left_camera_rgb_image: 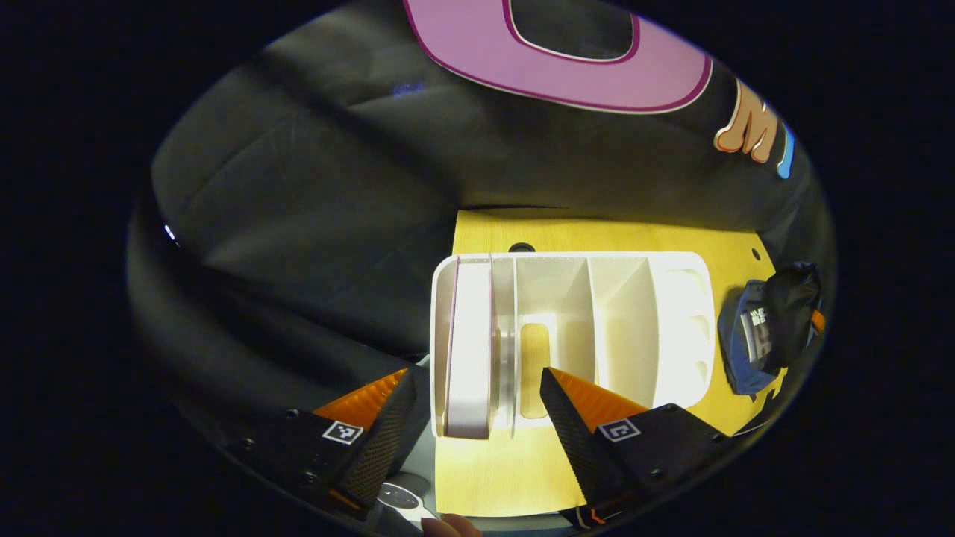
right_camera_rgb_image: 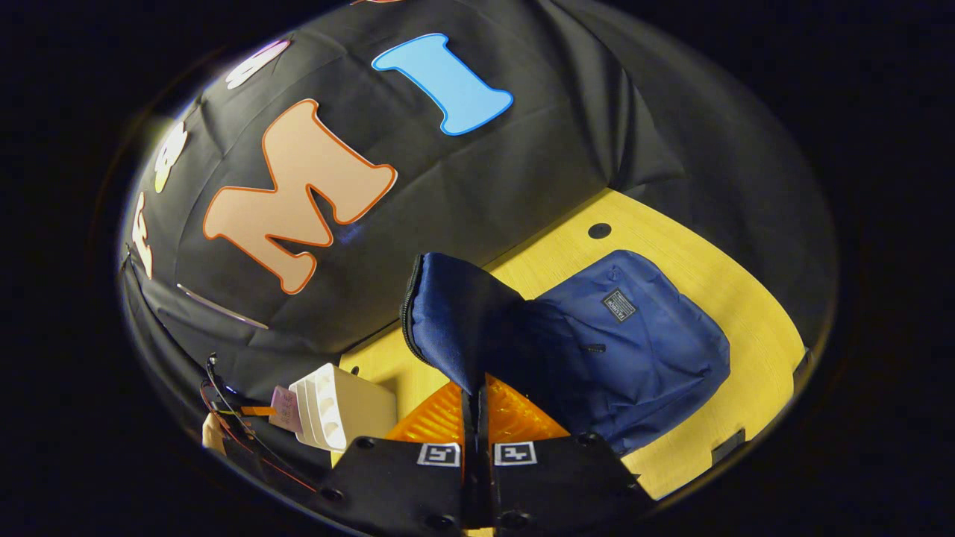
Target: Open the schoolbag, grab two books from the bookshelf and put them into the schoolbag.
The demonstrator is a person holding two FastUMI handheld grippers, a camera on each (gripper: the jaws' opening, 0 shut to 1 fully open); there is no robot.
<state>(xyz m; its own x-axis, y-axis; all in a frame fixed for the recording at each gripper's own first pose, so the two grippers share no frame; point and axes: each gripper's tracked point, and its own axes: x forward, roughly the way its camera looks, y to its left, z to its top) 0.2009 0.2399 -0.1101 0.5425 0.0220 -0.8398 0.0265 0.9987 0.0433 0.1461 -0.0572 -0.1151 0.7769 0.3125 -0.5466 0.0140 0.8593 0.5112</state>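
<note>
The left hand-held gripper (left_camera_rgb_image: 477, 406) hangs released above the white bookshelf (left_camera_rgb_image: 671, 328), its fingers spread wide on either side of a pale book (left_camera_rgb_image: 468, 350) that stands upright in the end compartment nearest the surface's (left_camera_rgb_image: 492, 470) edge. Neither finger touches the book. The bookshelf sits on the yellow wooden surface close to its back edge, beside the black cloth wall.

The right hand-held gripper (right_camera_rgb_image: 475, 418) is clenched on the flap (right_camera_rgb_image: 455, 321) of the navy schoolbag (right_camera_rgb_image: 634, 350), holding that flap lifted upright with its zipper edge showing. The rest of the schoolbag lies flat on the surface toward the far corner, well apart from the bookshelf.
</note>
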